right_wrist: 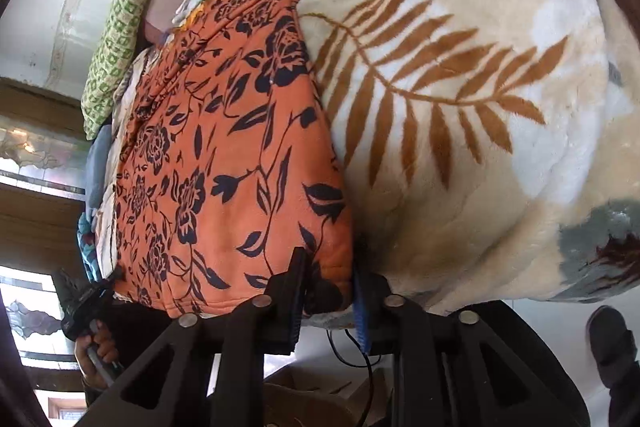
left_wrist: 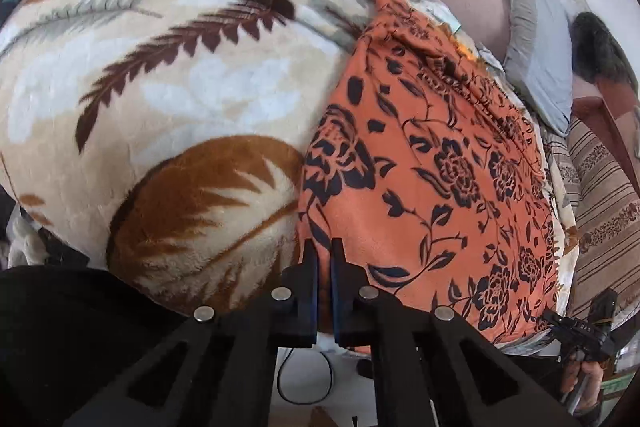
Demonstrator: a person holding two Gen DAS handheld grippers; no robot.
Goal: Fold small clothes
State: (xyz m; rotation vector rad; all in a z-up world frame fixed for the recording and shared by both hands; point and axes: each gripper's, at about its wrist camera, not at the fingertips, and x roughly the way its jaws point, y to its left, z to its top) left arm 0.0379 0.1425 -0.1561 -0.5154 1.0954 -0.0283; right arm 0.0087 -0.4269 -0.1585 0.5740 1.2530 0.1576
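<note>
An orange garment with a black flower print lies spread on a cream leaf-patterned blanket; it also shows in the right wrist view. My left gripper is shut on the garment's near edge at one corner. My right gripper grips the other near corner, with the thick hem pinched between its jaws. Each gripper shows small at the edge of the other's view, the right gripper and the left gripper, each held by a hand.
A green patterned pillow and a grey-blue pillow lie at the bed's far side. A striped brown cloth hangs beside the bed. A black cable hangs below the bed edge. A dark shoe stands on the floor.
</note>
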